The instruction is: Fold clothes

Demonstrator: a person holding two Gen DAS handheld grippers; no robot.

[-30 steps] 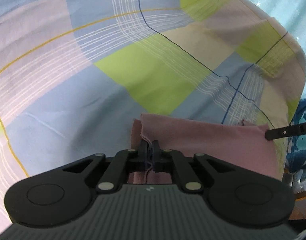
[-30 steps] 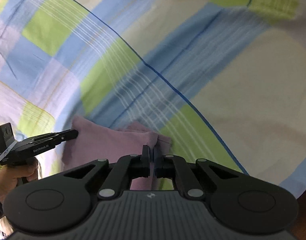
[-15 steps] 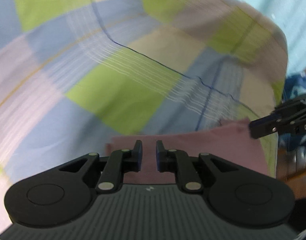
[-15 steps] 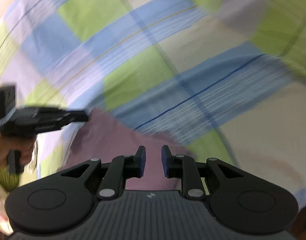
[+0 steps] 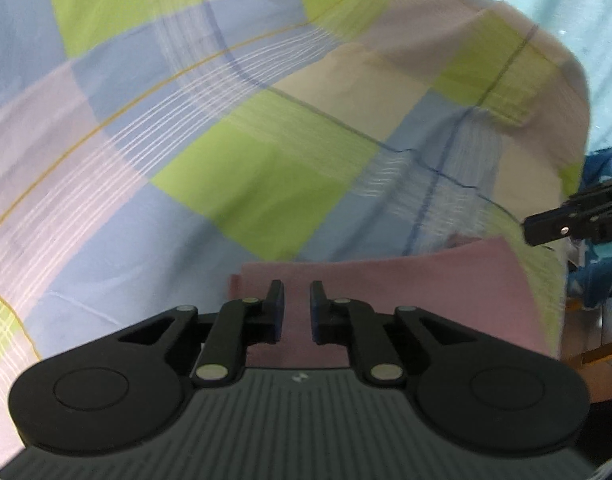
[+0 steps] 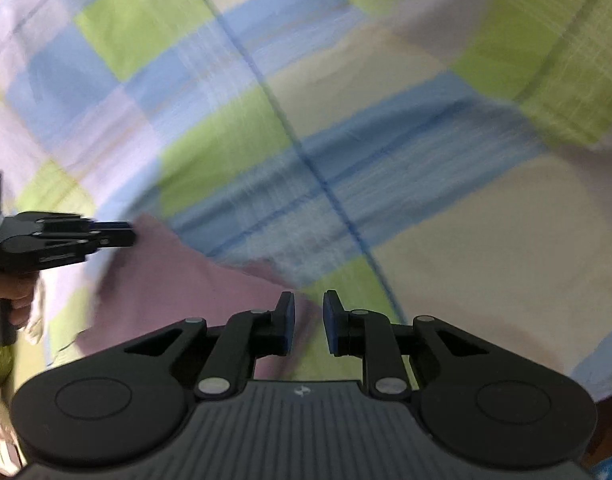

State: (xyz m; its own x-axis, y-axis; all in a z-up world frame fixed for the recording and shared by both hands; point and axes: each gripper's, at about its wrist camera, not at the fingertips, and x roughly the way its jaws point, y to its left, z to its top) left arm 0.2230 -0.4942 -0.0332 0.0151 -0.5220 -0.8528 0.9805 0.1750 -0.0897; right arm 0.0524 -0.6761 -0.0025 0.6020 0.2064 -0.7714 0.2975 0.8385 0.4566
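Note:
A folded pink cloth (image 5: 405, 292) lies flat on a checked bedsheet (image 5: 226, 140) near the bed's front edge. My left gripper (image 5: 297, 300) is open and empty, just above the cloth's left end. My right gripper (image 6: 309, 312) is open and empty over the cloth's right corner; the cloth also shows in the right wrist view (image 6: 166, 280). The right gripper shows at the right edge of the left wrist view (image 5: 565, 224). The left gripper shows at the left of the right wrist view (image 6: 66, 236), held by a hand.
The bed's edge curves down at the right in the left wrist view, with a blue patterned fabric (image 5: 601, 248) and a pale blue curtain (image 5: 565, 8) beyond it. The sheet (image 6: 465, 240) stretches away behind the cloth.
Both grippers were shut on the pink cloth's near corners; both have opened and let go. The cloth now lies flat, and both grippers have drawn back and lifted slightly.

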